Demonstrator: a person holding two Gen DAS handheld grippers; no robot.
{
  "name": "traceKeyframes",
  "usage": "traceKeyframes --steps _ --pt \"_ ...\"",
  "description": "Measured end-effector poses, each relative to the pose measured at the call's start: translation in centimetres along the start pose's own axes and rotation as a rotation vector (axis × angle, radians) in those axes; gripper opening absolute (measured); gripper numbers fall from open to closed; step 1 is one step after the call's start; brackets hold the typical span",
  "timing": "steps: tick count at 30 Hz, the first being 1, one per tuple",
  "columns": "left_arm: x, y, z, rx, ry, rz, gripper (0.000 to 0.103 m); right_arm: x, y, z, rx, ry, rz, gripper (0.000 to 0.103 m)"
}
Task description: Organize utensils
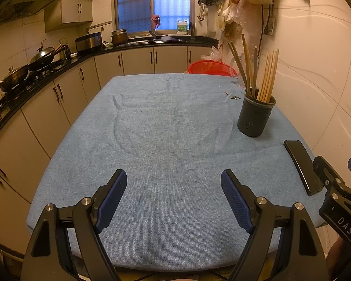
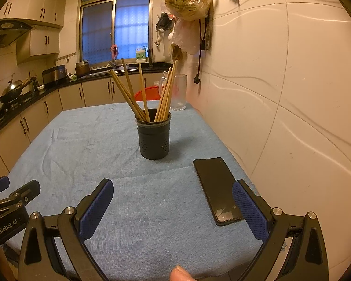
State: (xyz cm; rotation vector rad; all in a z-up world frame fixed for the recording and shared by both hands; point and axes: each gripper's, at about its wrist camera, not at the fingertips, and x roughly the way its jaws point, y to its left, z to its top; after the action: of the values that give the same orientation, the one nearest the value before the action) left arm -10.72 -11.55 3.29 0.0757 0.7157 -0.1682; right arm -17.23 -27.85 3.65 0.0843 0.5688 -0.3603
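Observation:
A dark grey utensil holder (image 1: 256, 116) stands upright on the blue tablecloth (image 1: 166, 140) at the right; it also shows in the right wrist view (image 2: 154, 138) at the middle. It holds several chopsticks (image 2: 162, 96), darker ones leaning left and light wooden ones leaning right. My left gripper (image 1: 173, 182) is open and empty over the near middle of the cloth. My right gripper (image 2: 173, 194) is open and empty over the near edge, in front of the holder. Its right finger (image 2: 250, 208) is next to a phone.
A black phone (image 2: 216, 189) lies flat on the cloth near the right wall, also in the left wrist view (image 1: 301, 166). A clear glass mug (image 2: 179, 92) stands at the far right corner. Small bits (image 1: 234, 96) lie behind the holder. Kitchen counters run along the left.

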Motion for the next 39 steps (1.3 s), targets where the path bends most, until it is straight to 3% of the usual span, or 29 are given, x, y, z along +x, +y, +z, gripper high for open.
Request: traceKeyframes --steps 39 --pt "-0.05 0.05 -0.24 -0.001 0.004 -0.003 0.081 0.80 -0.11 -0.21 -0.009 0.019 0.011 0.103"
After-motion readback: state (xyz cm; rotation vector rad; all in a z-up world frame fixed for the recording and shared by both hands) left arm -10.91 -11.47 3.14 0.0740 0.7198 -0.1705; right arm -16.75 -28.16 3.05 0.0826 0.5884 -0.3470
